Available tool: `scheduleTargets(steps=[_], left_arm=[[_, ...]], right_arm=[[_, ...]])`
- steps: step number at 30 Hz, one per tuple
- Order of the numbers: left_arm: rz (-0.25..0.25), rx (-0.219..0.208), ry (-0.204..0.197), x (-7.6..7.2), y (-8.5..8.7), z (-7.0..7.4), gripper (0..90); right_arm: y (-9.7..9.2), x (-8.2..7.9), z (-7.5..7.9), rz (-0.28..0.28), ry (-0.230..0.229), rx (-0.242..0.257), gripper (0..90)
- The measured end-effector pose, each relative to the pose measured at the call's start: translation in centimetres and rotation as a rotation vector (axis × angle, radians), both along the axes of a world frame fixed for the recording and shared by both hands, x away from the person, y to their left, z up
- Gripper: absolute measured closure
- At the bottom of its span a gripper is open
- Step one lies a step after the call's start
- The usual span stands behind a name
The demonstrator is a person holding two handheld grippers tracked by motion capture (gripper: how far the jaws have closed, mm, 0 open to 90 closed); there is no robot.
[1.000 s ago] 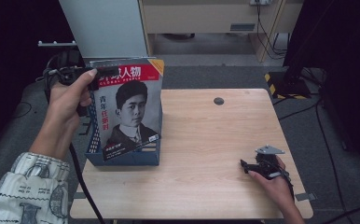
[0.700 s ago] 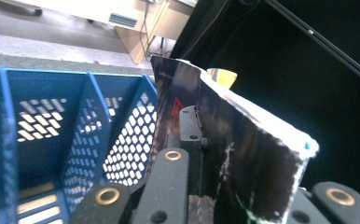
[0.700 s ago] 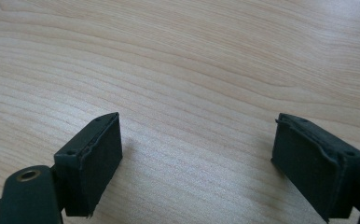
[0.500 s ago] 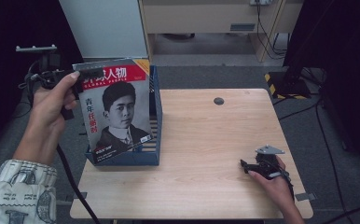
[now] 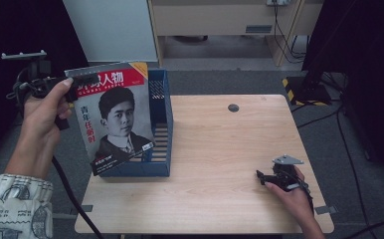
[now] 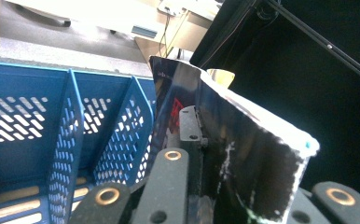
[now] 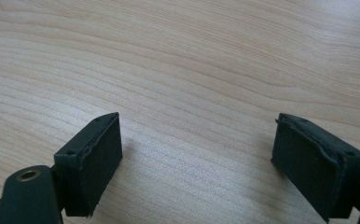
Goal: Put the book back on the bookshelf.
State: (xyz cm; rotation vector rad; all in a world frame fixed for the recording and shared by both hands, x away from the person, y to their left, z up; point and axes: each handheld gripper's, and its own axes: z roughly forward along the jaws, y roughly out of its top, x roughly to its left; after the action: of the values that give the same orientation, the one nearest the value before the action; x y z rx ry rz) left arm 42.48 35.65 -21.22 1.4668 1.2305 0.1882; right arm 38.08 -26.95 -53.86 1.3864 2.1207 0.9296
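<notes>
A magazine (image 5: pixel 115 119) with a red title band and a portrait on its cover hangs tilted over the left front of a blue file rack (image 5: pixel 161 124). My left gripper (image 5: pixel 82 79) is shut on the magazine's top left corner. In the left gripper view the magazine (image 6: pixel 248 149) stands edge-on between the jaws of my left gripper (image 6: pixel 201 135), and the rack's slotted compartments (image 6: pixel 52 140) lie to its left. My right gripper (image 5: pixel 262 177) rests on the wooden table (image 5: pixel 220 144) near the front right. In the right gripper view, my right gripper (image 7: pixel 197 149) is open with bare wood (image 7: pixel 192 56) between its pads.
A small black round plug (image 5: pixel 233 107) sits in the tabletop near the far edge. Behind the table stand a white panel (image 5: pixel 113 30) and a wooden cabinet (image 5: pixel 220 20). A dark stand base with striped tape (image 5: pixel 304 89) is on the floor at the right.
My left hand has carried the magazine to the left, so it covers less of the rack's front. The right gripper has stayed where it was.
</notes>
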Motion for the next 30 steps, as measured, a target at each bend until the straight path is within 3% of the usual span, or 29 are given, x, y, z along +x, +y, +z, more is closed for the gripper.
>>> scheduleTargets(steps=[30], left_arm=[[0.091,0.004,-0.005,-1.4,3.5,-0.3,86.0]], right_arm=[[0.0,0.0,0.0,0.0,0.0,0.0,16.1]])
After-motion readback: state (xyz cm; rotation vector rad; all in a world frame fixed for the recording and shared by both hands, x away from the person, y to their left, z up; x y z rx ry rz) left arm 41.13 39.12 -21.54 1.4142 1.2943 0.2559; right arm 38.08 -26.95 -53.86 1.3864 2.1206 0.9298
